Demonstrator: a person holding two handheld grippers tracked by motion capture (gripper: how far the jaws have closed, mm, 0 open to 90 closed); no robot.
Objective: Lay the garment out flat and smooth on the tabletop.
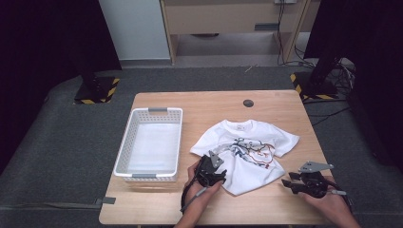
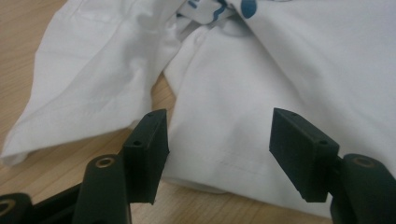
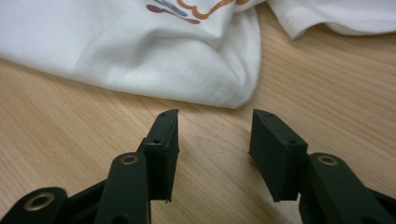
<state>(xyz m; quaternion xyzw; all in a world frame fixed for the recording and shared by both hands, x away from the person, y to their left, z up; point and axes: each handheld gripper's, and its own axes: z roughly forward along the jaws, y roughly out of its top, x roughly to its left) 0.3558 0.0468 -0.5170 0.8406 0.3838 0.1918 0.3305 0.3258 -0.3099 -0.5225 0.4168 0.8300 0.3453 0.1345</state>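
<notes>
Wooden table point(image 1: 285, 209) is bearing a crumpled shirt point(image 1: 247, 152) just right of the basket point(image 1: 151, 176); both grippers, left point(image 1: 215, 178) and right point(image 1: 287, 184), are gaping empty beside its hem. Soft, light cloth is likely wanting a pinch at an edge

Right gripper point(image 3: 214, 140) low over bare wooden tabletop point(image 3: 70, 121), 2 black jaws parted, nothing between them. White t-shirt point(image 3: 140, 60) lies just beyond the tips, rumpled corner nearest, not touching. Orange and maroon print at far edge, sleeve far right.
</notes>
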